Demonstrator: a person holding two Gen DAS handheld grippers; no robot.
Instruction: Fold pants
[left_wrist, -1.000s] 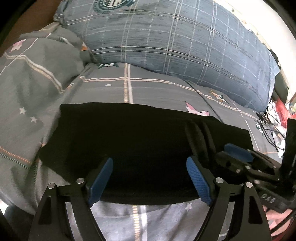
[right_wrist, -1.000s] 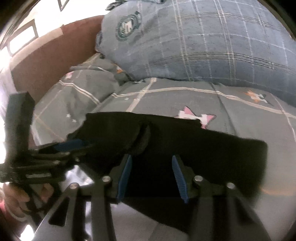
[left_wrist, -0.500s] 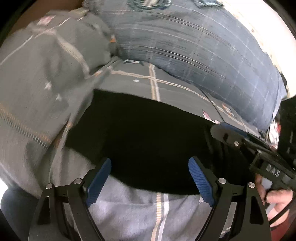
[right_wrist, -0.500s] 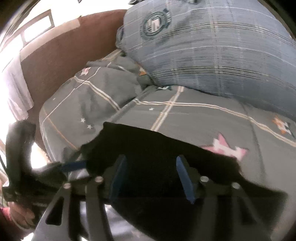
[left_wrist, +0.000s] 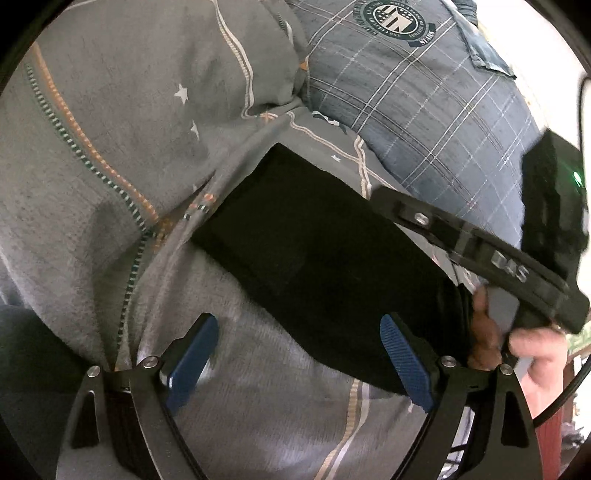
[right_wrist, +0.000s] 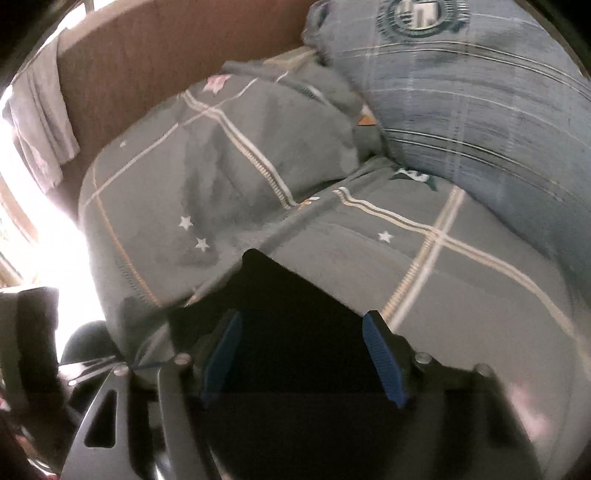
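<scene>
Pants: the black, soft-cloth folded pants (left_wrist: 314, 254) lie as a flat oblong on the bed's grey star-and-stripe sheet (left_wrist: 258, 387), toward its near edge, with one corner reaching up toward the blue-grey plaid pillow (left_wrist: 424, 122).
Left claw: the left claw (left_wrist: 297, 365) is spread wide and holds nothing; its right blue ribbed pad sits at the near edge of the pants, its left pad over bare sheet.
Right claw: the right claw (right_wrist: 303, 354) is also spread wide, both pads over the pants; whether they touch the cloth I cannot tell.
Materials: matte, limp black cloth; lightly wrinkled woven sheet; plump pillow with a round crest.
Risk: as I judge it, a pad dragging on the top layer could slide or open the fold, since the cloth is loose and the bed soft.
Second risk: a pinch could catch the sheet along with the pants.
</scene>
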